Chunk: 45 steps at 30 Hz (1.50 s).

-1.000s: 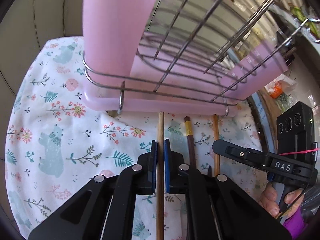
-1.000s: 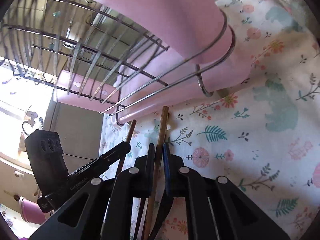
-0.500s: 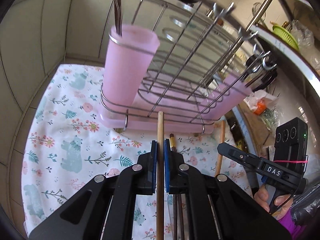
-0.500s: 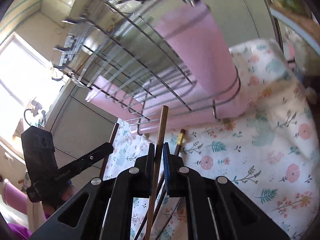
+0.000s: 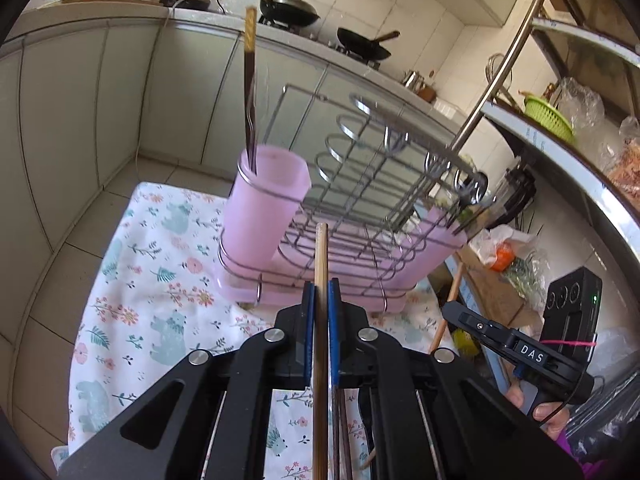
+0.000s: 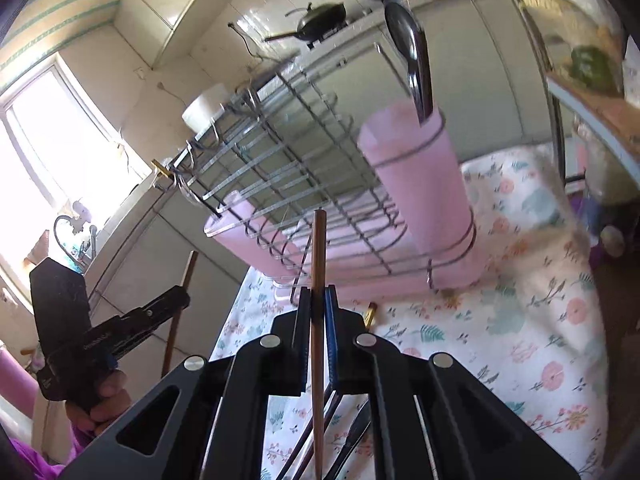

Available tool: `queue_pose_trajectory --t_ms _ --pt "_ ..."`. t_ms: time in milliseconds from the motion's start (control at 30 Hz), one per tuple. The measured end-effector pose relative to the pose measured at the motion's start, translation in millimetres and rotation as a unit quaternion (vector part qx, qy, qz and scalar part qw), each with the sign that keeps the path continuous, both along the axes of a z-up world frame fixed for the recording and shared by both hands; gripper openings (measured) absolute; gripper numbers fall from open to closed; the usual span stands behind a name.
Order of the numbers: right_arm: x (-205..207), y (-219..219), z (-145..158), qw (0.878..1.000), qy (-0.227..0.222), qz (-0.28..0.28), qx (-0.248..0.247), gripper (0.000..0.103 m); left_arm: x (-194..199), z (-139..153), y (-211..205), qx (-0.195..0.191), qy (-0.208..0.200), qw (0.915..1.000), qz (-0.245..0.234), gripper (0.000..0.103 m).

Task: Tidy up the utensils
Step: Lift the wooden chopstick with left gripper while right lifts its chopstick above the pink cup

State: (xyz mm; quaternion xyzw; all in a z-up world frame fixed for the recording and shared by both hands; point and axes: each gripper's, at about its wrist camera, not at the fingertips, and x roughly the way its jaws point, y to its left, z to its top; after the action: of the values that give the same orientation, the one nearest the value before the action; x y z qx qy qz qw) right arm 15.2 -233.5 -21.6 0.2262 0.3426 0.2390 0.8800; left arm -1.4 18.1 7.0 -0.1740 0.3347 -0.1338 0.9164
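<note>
The cup [image 5: 266, 200] is pink, and so is the tray [image 5: 320, 292] under the shiny silver wire rack [image 5: 380, 184]. The cloth [image 5: 152, 300] is white with pink flowers, green leaves and pale blue bears. The chopstick [image 5: 321, 264] is light brown. The gripper pads [image 5: 309, 320] are blue.

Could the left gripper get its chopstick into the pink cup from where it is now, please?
Probably yes. The left gripper, shut on a pale chopstick, faces the pink cup, whose open mouth has room beside the utensils standing in it; nothing lies between, though it must rise above the rim.
</note>
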Motion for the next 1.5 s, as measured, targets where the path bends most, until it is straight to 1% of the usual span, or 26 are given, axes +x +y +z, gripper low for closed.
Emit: queue_pose_trajectory --t_ms 133,267,400,567,733,833,900,1000,1067,1133,1233,1333,1433,1500 --pt "-3 -7 17 0.999 -0.035 -0.024 -0.008 0.006 -5 12 5 -0.005 -0.021 0.9997 0.008 0.006" --pt "-6 -20 38 0.996 -0.075 -0.057 -0.008 0.006 -9 27 10 -0.012 -0.045 0.9988 0.017 0.006" --pt "-12 -35 67 0.986 -0.134 -0.097 -0.011 0.006 -13 47 14 -0.012 -0.074 0.9968 0.026 0.006" --pt "-7 -52 100 0.972 -0.187 -0.141 -0.008 0.006 -18 73 22 -0.018 -0.114 0.9926 0.037 0.006" --pt "-1 -61 136 0.960 -0.223 -0.168 -0.017 0.006 -18 99 30 -0.031 -0.149 0.9871 0.052 0.006" --pt "-6 -62 157 0.952 -0.248 -0.176 -0.033 0.006 -17 118 35 -0.042 -0.180 0.9810 0.060 0.005" --pt "-9 -59 173 0.945 -0.266 -0.181 -0.054 0.006 -17 128 38 -0.052 -0.199 0.9765 0.064 0.005" --pt "-10 -56 186 0.941 -0.275 -0.184 -0.074 0.006 -13 140 39 -0.074 -0.224 0.9692 0.072 0.005" --pt "-3 -53 189 0.942 -0.268 -0.183 -0.086 0.006 -7 144 39 -0.084 -0.235 0.9652 0.079 0.005" --pt "4 -48 185 0.945 -0.257 -0.177 -0.098 0.006 1 147 37 -0.083 -0.243 0.9624 0.090 0.005" --pt "22 -38 171 0.952 -0.231 -0.155 -0.124 0.006 12 145 33 -0.079 -0.250 0.9591 0.107 0.006" --pt "37 -28 146 0.958 -0.208 -0.133 -0.144 0.006 21 141 33 -0.072 -0.259 0.9550 0.126 0.005" --pt "45 -24 126 0.963 -0.197 -0.119 -0.143 0.006 30 135 30 -0.057 -0.275 0.9476 0.152 0.006" --pt "47 -23 115 0.964 -0.196 -0.111 -0.141 0.006 34 130 26 -0.044 -0.294 0.9382 0.177 0.006"
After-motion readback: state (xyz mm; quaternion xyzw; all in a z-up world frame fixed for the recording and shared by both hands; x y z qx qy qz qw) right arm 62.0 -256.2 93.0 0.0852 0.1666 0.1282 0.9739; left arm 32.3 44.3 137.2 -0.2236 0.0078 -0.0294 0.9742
